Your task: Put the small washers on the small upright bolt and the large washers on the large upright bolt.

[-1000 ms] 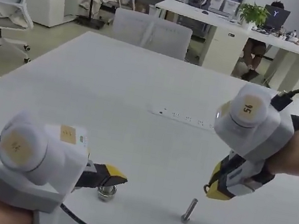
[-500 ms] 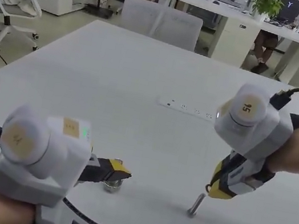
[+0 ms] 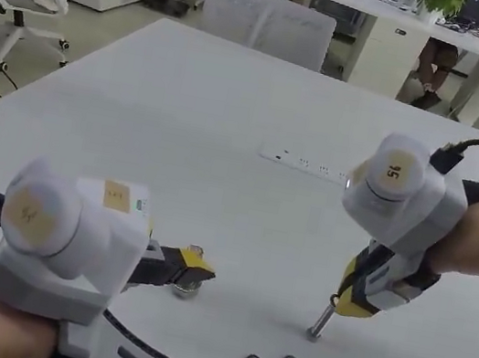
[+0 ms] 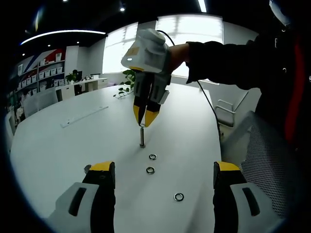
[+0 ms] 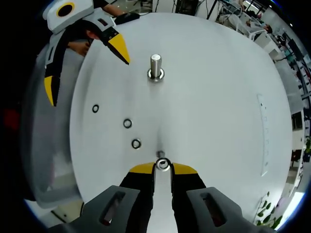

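Right gripper is pinched nearly closed on a small washer, held flat at the very tips so the hole faces down. It hangs right above the small bolt, so this reads as the threading step, washer not yet on the shaft. The tip grip makes sense: it leaves the hole clear for the bolt. Left gripper is wide open with nothing in it, parked low by the large bolt, out of the right one's way. That bolt stands well apart and has a ring at its base, which looks like a washer already on. Three loose washers lie on the table near the small bolt, probably next up. Risk: slight misalignment and the washer tips off the bolt top.
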`<action>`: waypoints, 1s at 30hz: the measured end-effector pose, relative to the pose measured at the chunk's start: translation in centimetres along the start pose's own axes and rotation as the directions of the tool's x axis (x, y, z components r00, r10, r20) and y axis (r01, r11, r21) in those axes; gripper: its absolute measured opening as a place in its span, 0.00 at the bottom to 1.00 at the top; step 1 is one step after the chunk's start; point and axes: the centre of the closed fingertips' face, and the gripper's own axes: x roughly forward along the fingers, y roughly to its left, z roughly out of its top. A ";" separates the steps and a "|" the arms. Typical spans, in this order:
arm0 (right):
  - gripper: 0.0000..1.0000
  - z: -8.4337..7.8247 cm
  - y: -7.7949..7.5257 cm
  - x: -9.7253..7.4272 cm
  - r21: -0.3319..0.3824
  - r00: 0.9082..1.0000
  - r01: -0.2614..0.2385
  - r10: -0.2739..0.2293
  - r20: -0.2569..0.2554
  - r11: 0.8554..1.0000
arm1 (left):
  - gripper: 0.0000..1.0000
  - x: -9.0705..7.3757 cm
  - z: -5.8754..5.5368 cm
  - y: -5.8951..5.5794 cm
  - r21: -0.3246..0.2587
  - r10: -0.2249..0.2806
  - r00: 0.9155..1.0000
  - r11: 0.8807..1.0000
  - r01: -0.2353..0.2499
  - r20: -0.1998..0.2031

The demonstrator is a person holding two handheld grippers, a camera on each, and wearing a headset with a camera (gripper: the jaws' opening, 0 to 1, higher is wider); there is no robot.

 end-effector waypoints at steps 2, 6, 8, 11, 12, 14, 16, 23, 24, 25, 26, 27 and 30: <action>0.13 0.0 0.1 0.1 -0.001 1.000 -0.003 0.003 -0.001 1.000 | 0.83 0.0 0.0 0.0 -0.001 0.001 1.000 1.000 -0.001 0.001; 0.13 0.1 0.1 0.3 -0.004 1.000 -0.008 0.008 -0.003 1.000 | 0.83 0.0 -0.1 0.0 -0.004 0.000 1.000 1.000 0.000 0.000; 0.13 0.1 0.1 0.4 -0.004 1.000 -0.010 0.010 -0.004 1.000 | 0.83 0.0 -0.1 0.1 -0.006 0.001 1.000 1.000 -0.001 0.001; 0.13 0.1 0.0 0.5 -0.006 1.000 -0.011 0.011 -0.007 1.000 | 0.83 0.0 -0.1 0.1 -0.008 0.002 1.000 1.000 -0.002 0.003; 0.13 0.0 0.0 0.6 -0.005 1.000 -0.012 0.012 -0.010 1.000 | 0.83 0.0 -0.1 0.1 -0.008 0.003 1.000 1.000 -0.003 0.002; 0.13 -0.1 -0.1 0.7 -0.005 1.000 -0.013 0.013 -0.012 1.000 | 0.83 0.0 -0.1 0.1 -0.009 0.002 1.000 1.000 -0.002 0.002; 0.13 -0.1 0.0 0.8 -0.002 1.000 -0.016 0.016 -0.011 1.000 | 0.83 0.0 -0.2 0.2 -0.011 0.003 1.000 1.000 -0.003 0.002; 0.13 0.0 0.0 1.2 -0.002 1.000 -0.024 0.024 -0.012 1.000 | 0.83 0.0 -0.3 0.3 -0.013 0.002 1.000 1.000 -0.002 0.000; 0.13 0.0 0.0 1.3 -0.002 1.000 -0.025 0.025 -0.012 1.000 | 0.83 0.0 -0.3 0.3 -0.014 0.002 1.000 1.000 -0.002 0.000; 0.13 -0.1 0.0 1.6 -0.001 1.000 -0.028 0.028 -0.015 1.000 | 0.83 0.0 -0.4 0.3 -0.015 0.002 1.000 1.000 -0.002 0.000; 0.13 -0.2 0.0 1.7 -0.002 0.999 -0.030 0.030 -0.016 1.000 | 0.83 0.0 -0.4 0.3 -0.015 0.003 1.000 1.000 -0.003 -0.001; 0.13 -0.2 0.0 1.8 -0.001 0.999 -0.031 0.031 -0.018 1.000 | 0.83 0.0 -0.4 0.3 -0.016 0.003 1.000 1.000 -0.003 -0.001; 0.13 -0.3 0.2 2.2 0.002 0.999 -0.040 0.040 -0.020 0.999 | 0.83 0.0 -0.4 0.3 -0.017 0.002 1.000 1.000 -0.002 -0.001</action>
